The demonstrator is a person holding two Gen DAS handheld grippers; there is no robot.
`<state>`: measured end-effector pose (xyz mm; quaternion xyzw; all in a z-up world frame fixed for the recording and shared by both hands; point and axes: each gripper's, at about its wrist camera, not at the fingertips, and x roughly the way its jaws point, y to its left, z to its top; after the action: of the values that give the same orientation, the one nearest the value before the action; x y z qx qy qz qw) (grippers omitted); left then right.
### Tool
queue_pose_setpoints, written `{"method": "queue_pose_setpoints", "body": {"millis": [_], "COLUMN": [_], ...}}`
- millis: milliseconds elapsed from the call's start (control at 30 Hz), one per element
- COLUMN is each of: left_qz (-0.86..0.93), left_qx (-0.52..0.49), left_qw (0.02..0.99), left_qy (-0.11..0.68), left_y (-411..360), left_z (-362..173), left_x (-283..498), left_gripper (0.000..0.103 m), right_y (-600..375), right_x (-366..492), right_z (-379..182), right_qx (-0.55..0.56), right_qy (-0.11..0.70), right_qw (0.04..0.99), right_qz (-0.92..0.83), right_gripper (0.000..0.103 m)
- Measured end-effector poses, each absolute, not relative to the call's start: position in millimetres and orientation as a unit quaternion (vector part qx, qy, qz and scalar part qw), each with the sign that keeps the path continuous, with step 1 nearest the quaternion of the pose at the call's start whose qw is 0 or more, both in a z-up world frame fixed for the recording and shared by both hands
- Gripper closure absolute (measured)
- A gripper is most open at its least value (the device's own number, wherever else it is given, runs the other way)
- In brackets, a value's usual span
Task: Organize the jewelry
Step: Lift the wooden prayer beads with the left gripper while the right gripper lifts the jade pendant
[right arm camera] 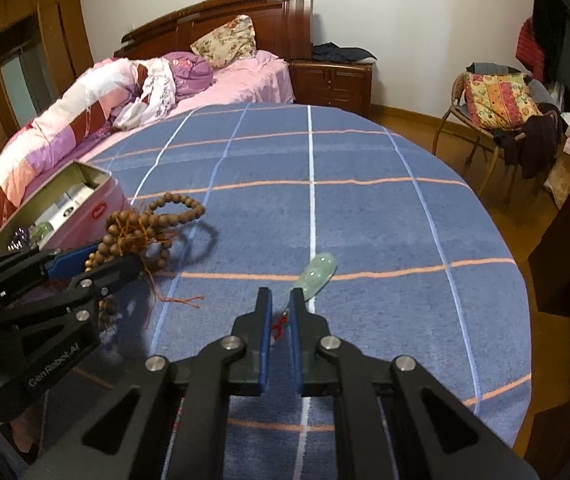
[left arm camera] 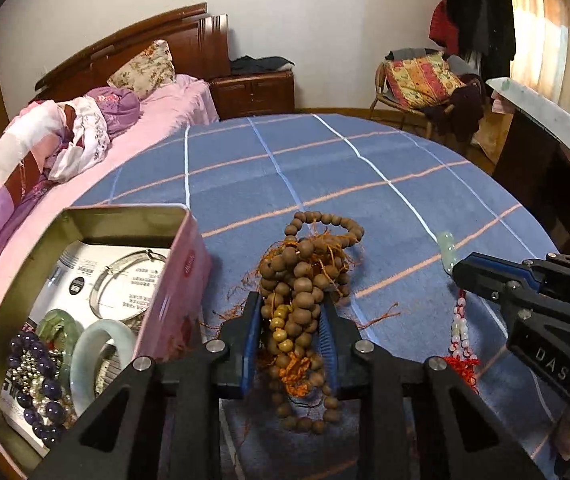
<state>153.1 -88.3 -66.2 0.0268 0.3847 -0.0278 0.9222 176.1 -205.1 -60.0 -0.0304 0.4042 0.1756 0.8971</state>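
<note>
A bundle of brown wooden bead strings point(left arm camera: 299, 304) with orange cord sits between the blue pads of my left gripper point(left arm camera: 289, 300), which is shut on it. In the right wrist view the bundle point(right arm camera: 133, 232) hangs from that gripper point(right arm camera: 121, 256) just above the blue checked cloth point(right arm camera: 365, 220) and casts a shadow. My right gripper point(right arm camera: 281, 300) is shut on the red cord of a pale green jade pendant point(right arm camera: 319, 272), whose stone lies beyond the fingertips. From the left wrist, the pendant point(left arm camera: 447, 248) shows at the right gripper point(left arm camera: 459, 270), with its pink-and-white beads and red tassel point(left arm camera: 461, 364) dangling below.
An open pink tin point(left arm camera: 173, 292) stands at the left of the table. It holds a purple bead bracelet point(left arm camera: 41, 384), a pale jade bangle point(left arm camera: 97, 344), a green bangle and a silver bangle point(left arm camera: 125, 280). A bed lies beyond the table, and a chair point(right arm camera: 485, 120) stands at the right.
</note>
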Motion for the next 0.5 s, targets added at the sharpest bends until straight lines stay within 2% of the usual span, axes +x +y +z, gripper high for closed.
{"method": "queue_pose_setpoints", "body": {"millis": [133,200,233,267,500], "left_qz": [-0.02,-0.02,-0.019,-0.02,-0.024], "left_qx": [0.03,0.029,0.028,0.026,0.014], "left_qw": [0.927,0.928,0.928,0.928,0.929], "left_qy": [0.372,0.37,0.37,0.371,0.369], "left_y": [-87,-86,-85,-84,-80], "left_z": [-62,-62,-61,-61,-56], "left_x": [149,148,148,148,139], "left_gripper": [0.076,0.076,0.076,0.076,0.076], "right_y": [-206,-209,-212,-213,-202], "right_x": [175,174,174,173,158], "right_z": [-58,-56,-55,-54,-57], "right_qx": [-0.023,-0.012,-0.005,0.0,-0.014], "right_qy": [0.401,0.397,0.396,0.395,0.411], "right_qw": [0.899,0.901,0.901,0.902,0.892], "right_qz": [0.173,0.173,0.174,0.175,0.188], "right_gripper": [0.092,0.083,0.06,0.044,0.044]}}
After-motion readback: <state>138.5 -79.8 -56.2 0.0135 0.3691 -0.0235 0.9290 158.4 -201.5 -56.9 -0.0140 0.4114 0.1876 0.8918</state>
